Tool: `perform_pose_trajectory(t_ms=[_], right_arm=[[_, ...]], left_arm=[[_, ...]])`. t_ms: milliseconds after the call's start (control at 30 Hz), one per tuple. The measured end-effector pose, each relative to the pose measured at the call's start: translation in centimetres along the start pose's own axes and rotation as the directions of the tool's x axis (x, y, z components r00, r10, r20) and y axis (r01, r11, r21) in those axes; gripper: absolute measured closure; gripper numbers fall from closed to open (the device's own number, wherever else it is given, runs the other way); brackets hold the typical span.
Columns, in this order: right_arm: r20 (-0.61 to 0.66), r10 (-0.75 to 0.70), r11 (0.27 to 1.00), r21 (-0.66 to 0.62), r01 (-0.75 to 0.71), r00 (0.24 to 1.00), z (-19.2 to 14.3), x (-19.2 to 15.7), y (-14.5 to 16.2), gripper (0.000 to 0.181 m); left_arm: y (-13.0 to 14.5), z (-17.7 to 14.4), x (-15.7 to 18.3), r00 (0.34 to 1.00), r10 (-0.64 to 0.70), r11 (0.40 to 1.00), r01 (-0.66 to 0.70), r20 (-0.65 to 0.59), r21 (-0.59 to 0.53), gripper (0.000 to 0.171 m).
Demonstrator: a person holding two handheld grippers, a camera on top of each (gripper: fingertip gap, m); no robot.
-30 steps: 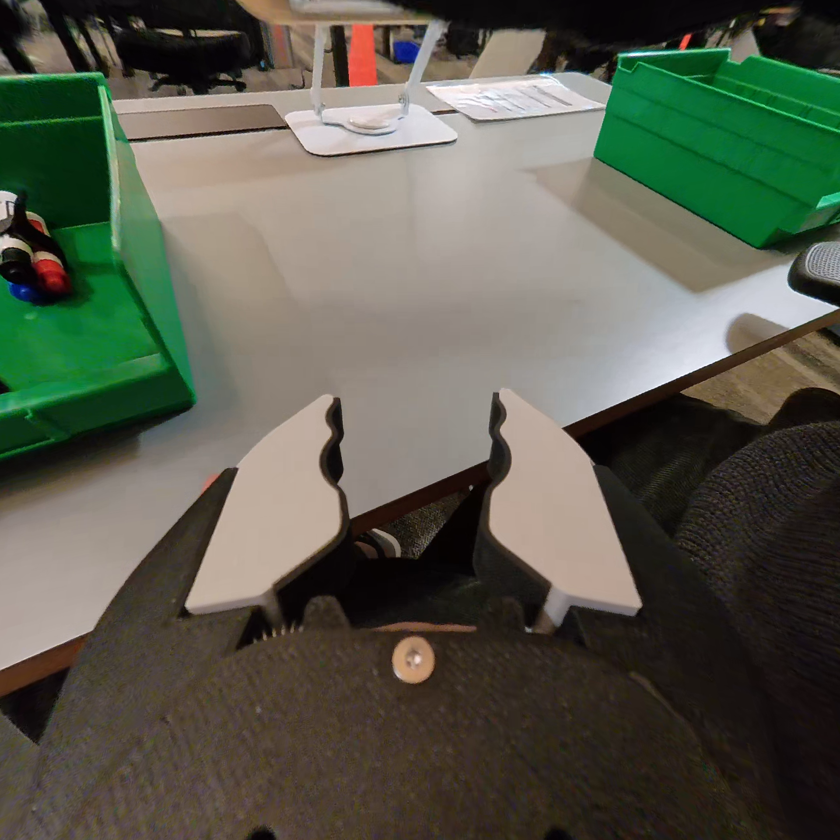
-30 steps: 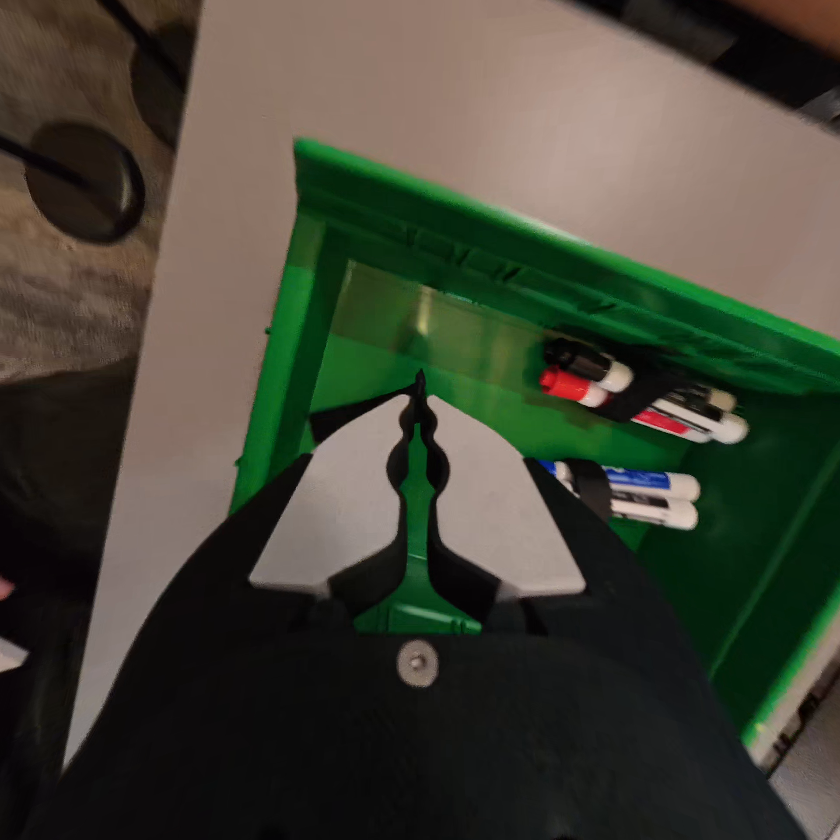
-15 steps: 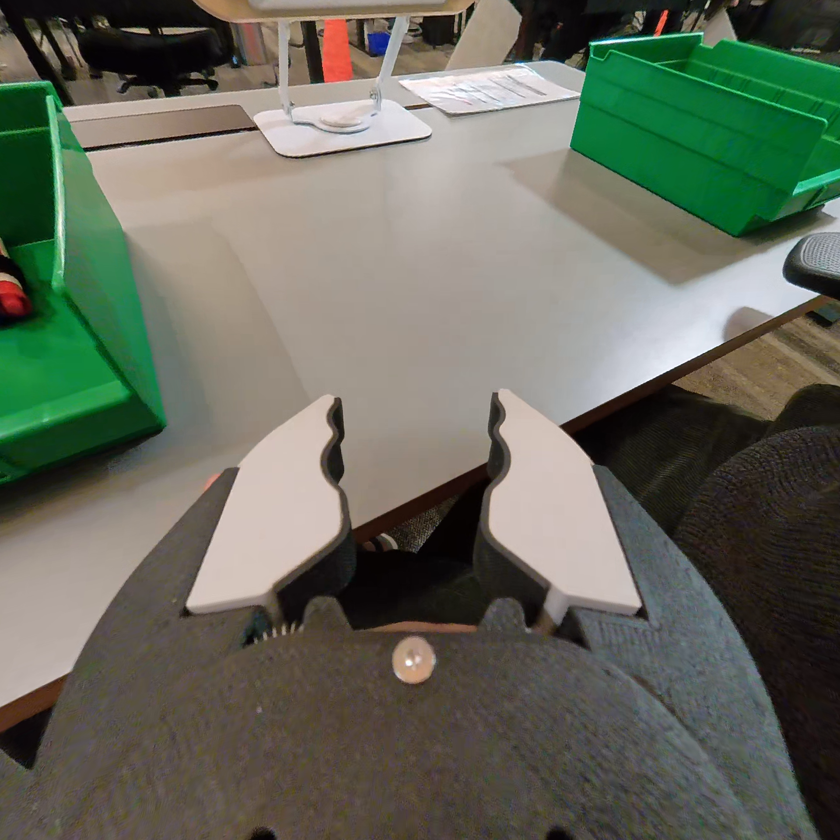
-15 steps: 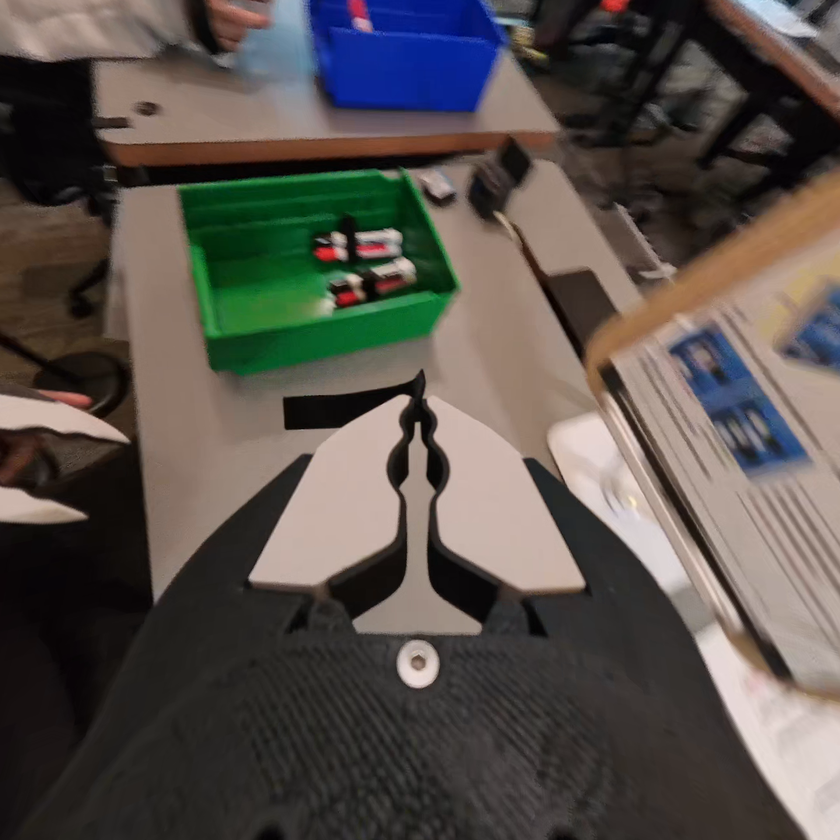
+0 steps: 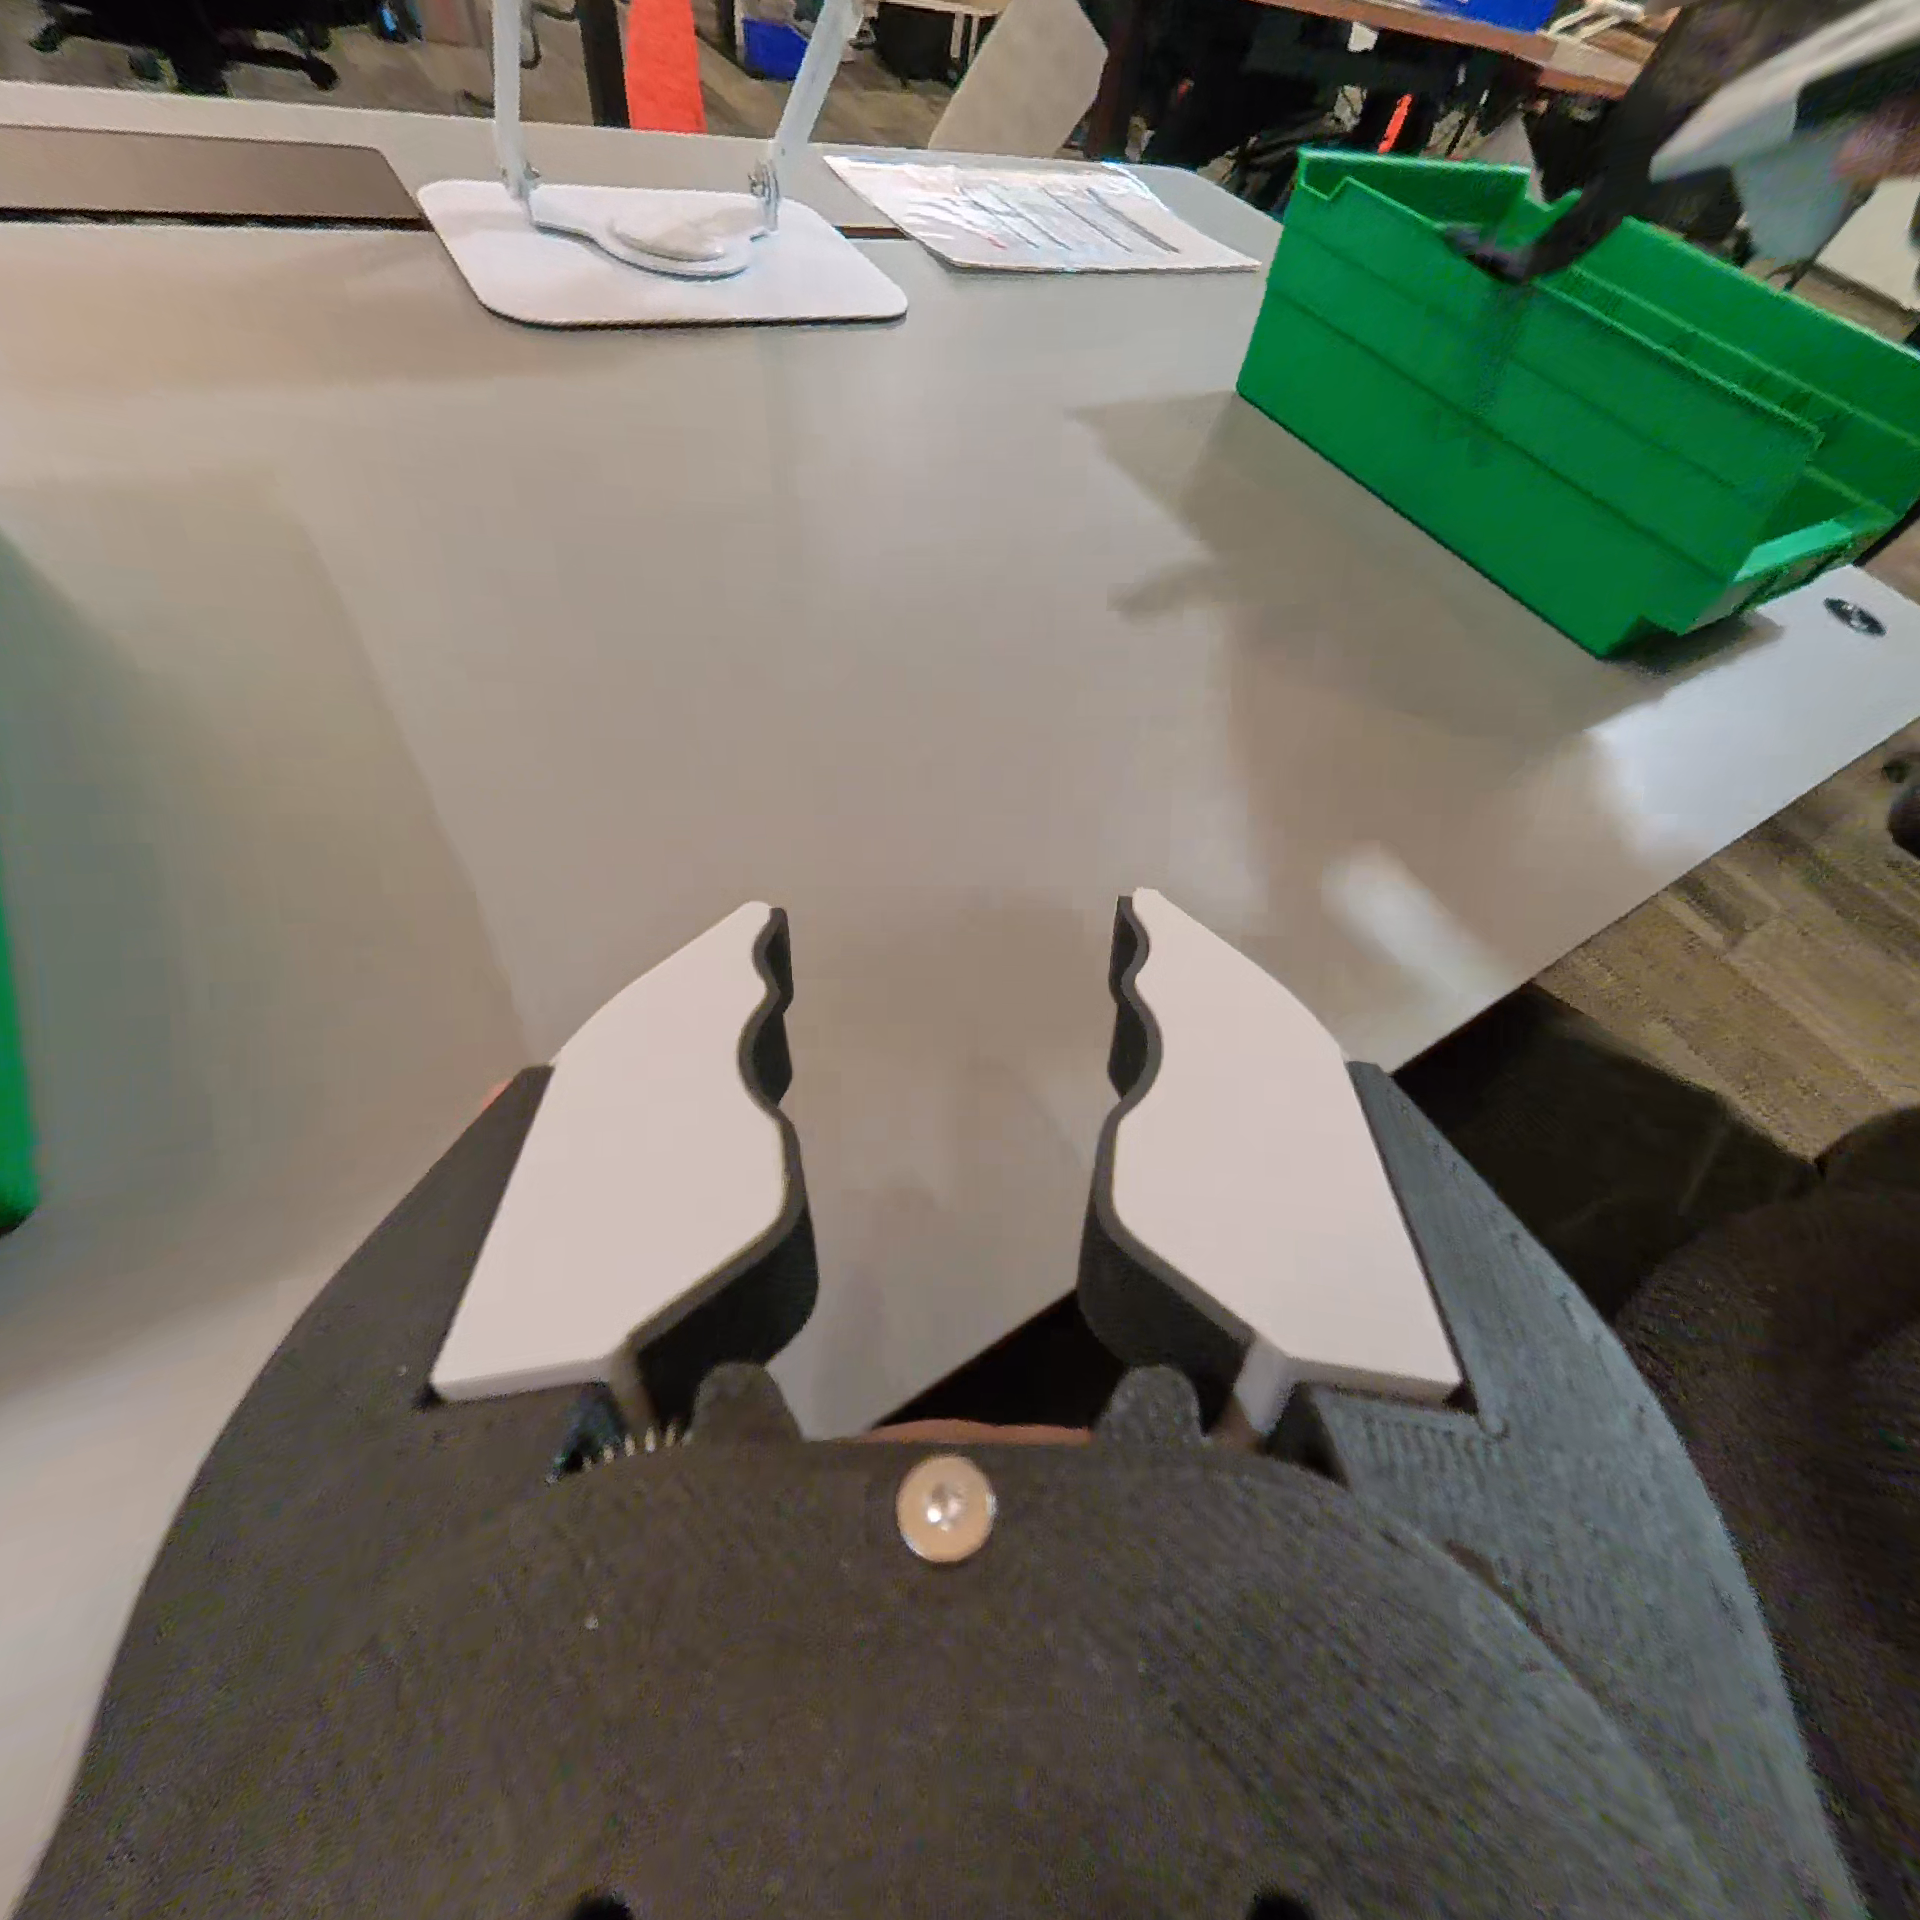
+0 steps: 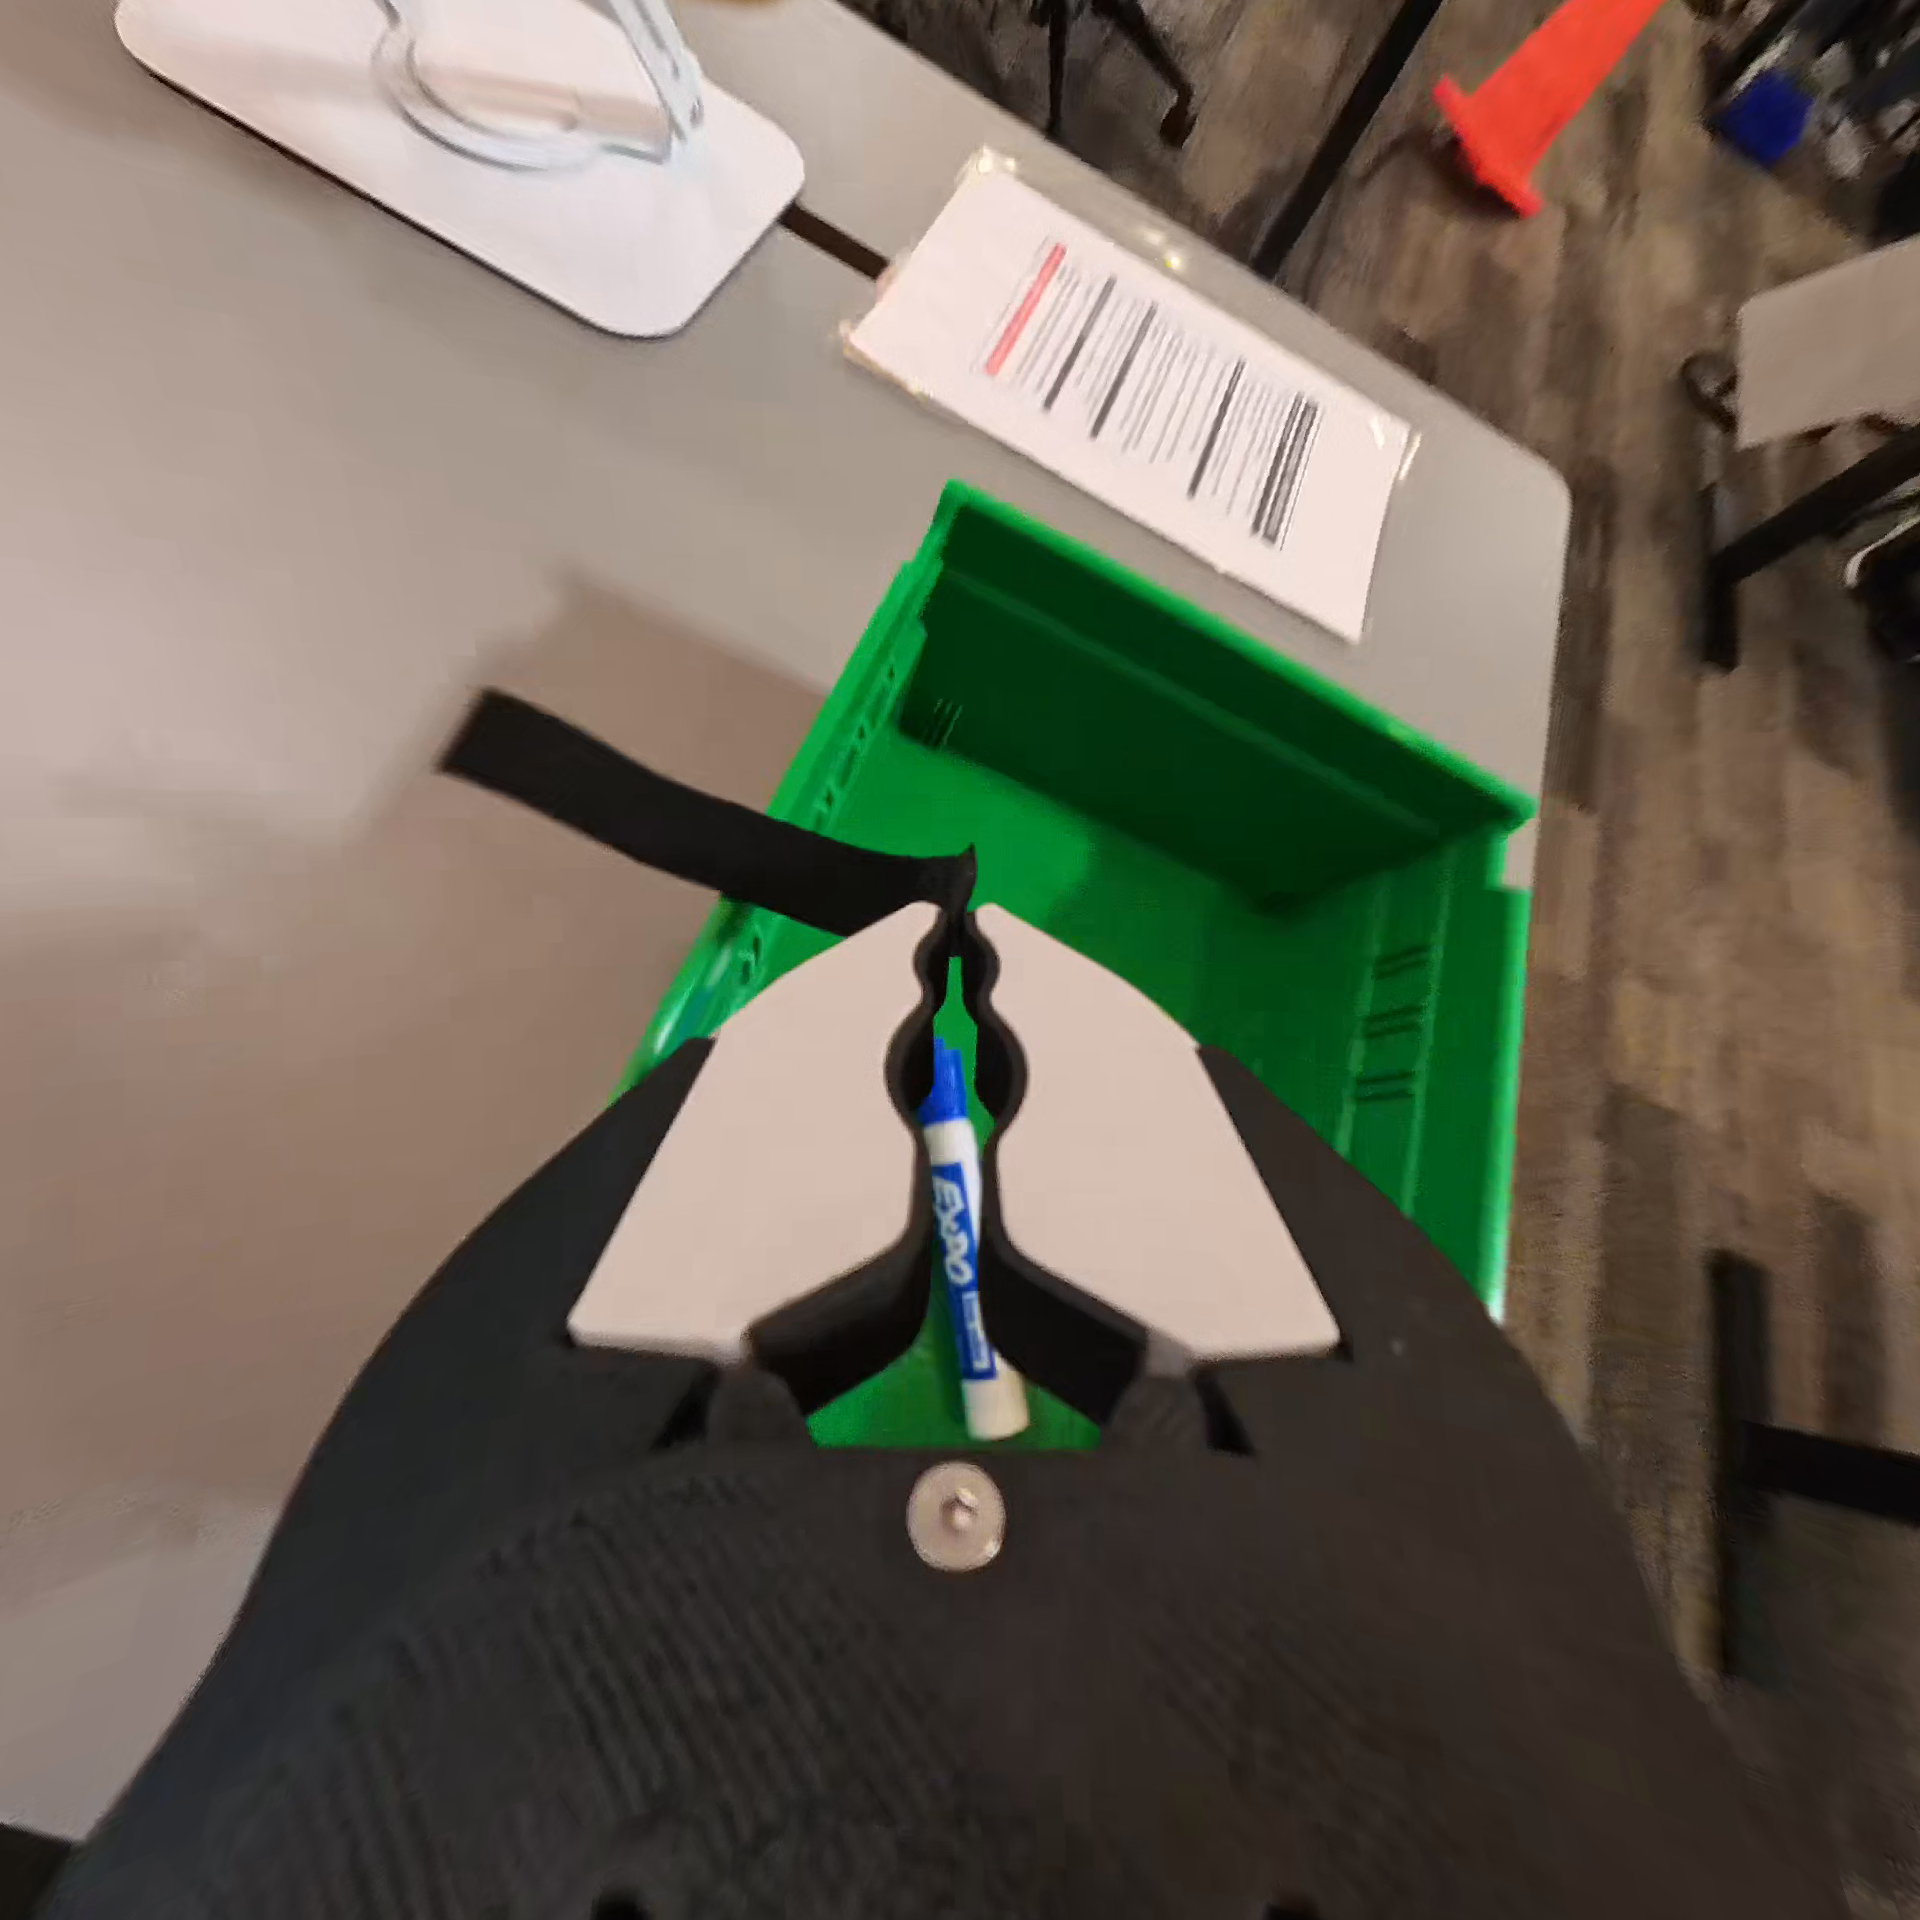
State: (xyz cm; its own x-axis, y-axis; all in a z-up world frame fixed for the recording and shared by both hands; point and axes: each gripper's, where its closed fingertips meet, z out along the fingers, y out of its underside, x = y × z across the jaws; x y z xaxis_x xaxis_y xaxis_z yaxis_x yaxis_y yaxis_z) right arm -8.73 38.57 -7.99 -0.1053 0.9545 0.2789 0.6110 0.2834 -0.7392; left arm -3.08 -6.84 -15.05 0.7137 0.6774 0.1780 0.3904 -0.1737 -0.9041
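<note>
My right gripper (image 6: 954, 909) is shut on one end of a black strap (image 6: 665, 810), which sticks out to the left. It hovers above an open green bin (image 6: 1195, 748) at the table's right end. A blue and white marker (image 6: 961, 1247) shows below, through the gap between the fingers, inside that bin. My left gripper (image 5: 951, 925) is open and empty, low over the grey table (image 5: 727, 623) near its front edge. In the left wrist view the green bin (image 5: 1507, 447) stands at the far right, with the other gripper (image 5: 1766, 125) and the strap (image 5: 1507, 249) above it.
A white stand base (image 5: 665, 260) and a laminated sheet (image 5: 1039, 218) lie at the back of the table; both show in the right wrist view too, the base (image 6: 468, 156) and the sheet (image 6: 1143, 384). A sliver of a second green bin (image 5: 10, 1039) is at the left edge. An orange cone (image 6: 1527, 104) stands on the floor. The grippers' ends are close to 45 cm from one another.
My right gripper swung from over the left bin with markers across the table to above the right bin, still shut on the strap. My left gripper turned right and moved forward, staying open.
</note>
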Motion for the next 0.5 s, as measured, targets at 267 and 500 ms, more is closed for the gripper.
perform_pose_trajectory(t_ms=[267, 500], right_arm=[[-0.094, 0.019, 0.998, -0.058, -0.025, 0.995, 0.9, 1.0, 5.8, 0.178], [-0.104, 0.037, 0.997, -0.056, -0.043, 0.994, 0.0, 1.3, 7.1, 0.175]], left_arm=[[-1.1, 2.5, -0.5, 0.998, 0.053, 0.999, -0.053, 0.019, -0.004, 0.112], [-0.9, 2.9, -0.2, 0.998, 0.064, 0.998, -0.064, -0.007, -0.023, 0.112]])
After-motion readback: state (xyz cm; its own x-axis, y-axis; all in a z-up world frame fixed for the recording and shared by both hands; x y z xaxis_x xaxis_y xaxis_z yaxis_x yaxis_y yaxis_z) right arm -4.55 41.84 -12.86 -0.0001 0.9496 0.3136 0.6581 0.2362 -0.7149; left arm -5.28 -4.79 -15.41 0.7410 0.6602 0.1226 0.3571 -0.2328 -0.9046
